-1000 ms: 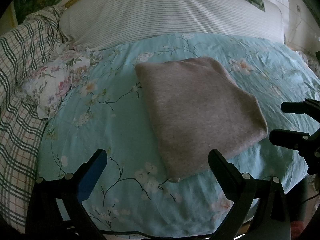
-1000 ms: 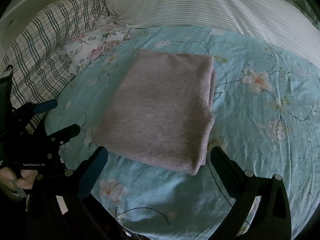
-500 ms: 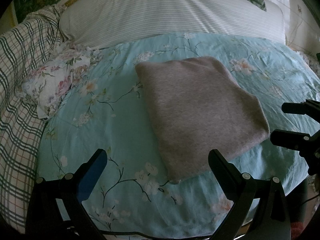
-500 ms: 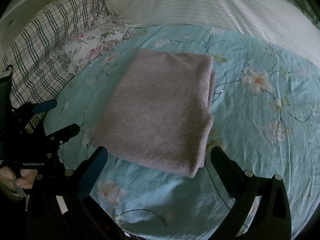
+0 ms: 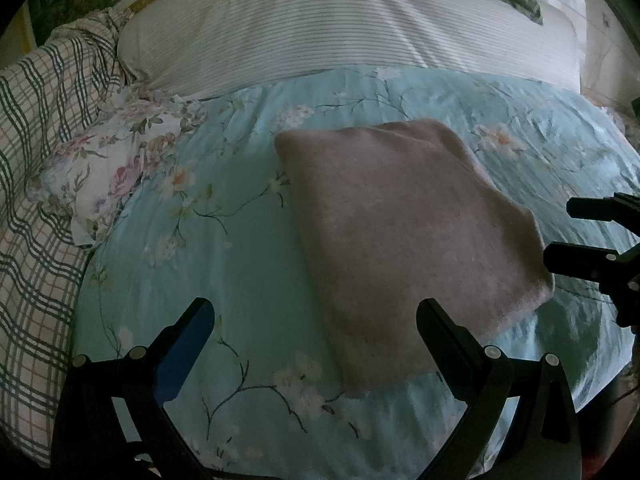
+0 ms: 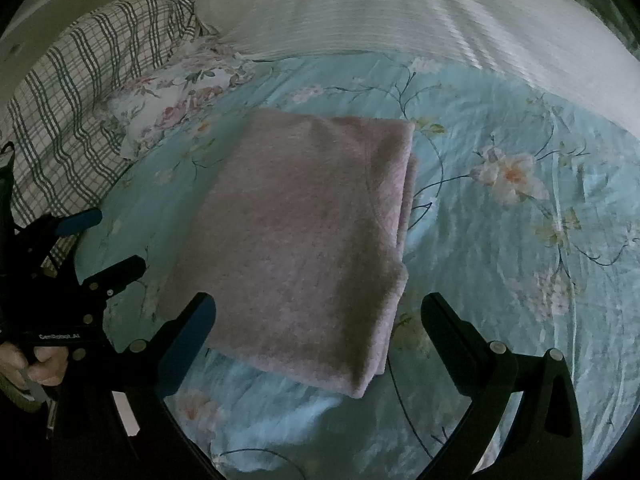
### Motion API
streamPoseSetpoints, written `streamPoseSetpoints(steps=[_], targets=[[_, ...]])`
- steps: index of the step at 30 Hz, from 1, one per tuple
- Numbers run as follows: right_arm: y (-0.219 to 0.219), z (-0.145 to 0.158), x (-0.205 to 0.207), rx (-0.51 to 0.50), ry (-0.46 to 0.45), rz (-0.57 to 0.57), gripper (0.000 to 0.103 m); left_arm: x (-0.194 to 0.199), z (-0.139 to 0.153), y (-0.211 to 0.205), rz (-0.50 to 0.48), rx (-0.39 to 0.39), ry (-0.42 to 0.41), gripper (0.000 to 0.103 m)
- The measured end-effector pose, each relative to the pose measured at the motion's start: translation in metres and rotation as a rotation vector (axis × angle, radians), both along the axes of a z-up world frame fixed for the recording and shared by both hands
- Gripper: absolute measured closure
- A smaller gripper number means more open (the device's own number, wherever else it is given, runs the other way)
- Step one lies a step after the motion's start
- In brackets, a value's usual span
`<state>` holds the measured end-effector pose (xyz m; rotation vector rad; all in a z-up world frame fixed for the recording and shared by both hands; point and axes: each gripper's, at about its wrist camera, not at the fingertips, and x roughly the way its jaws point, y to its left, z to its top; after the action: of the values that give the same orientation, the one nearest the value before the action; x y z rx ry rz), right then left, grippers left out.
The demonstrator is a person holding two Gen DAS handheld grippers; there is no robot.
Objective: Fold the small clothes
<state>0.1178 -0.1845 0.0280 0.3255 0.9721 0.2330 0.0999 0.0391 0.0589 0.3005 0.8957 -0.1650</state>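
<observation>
A folded pinkish-grey knit garment point(image 5: 404, 236) lies flat as a neat rectangle on the light blue floral bedsheet point(image 5: 200, 264); it also shows in the right wrist view point(image 6: 304, 248). My left gripper point(image 5: 316, 316) is open and empty, held above the sheet near the garment's near left corner. My right gripper point(image 6: 320, 312) is open and empty, just above the garment's near edge. Each gripper shows in the other's view, the right gripper point(image 5: 576, 232) at the right edge and the left gripper point(image 6: 100, 244) at the left edge.
A white striped pillow or bolster point(image 5: 340, 28) lies across the back. A plaid cloth point(image 5: 36, 128) and a floral cloth point(image 5: 116, 164) are bunched at the left. The bed's edge runs along the near side.
Both grippers have drifted slightly, so the garment sits a touch lower in the right wrist view. The garment itself has not moved and both grippers stay open.
</observation>
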Motion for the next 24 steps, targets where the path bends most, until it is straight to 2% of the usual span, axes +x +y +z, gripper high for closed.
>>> streamPoseSetpoints(steps=[24], targets=[[0.0022,-0.004,0.0065,0.009,0.006,0.012,0.001,0.009,-0.0038,-0.0081,0.0,0.013,0.014,0.002]])
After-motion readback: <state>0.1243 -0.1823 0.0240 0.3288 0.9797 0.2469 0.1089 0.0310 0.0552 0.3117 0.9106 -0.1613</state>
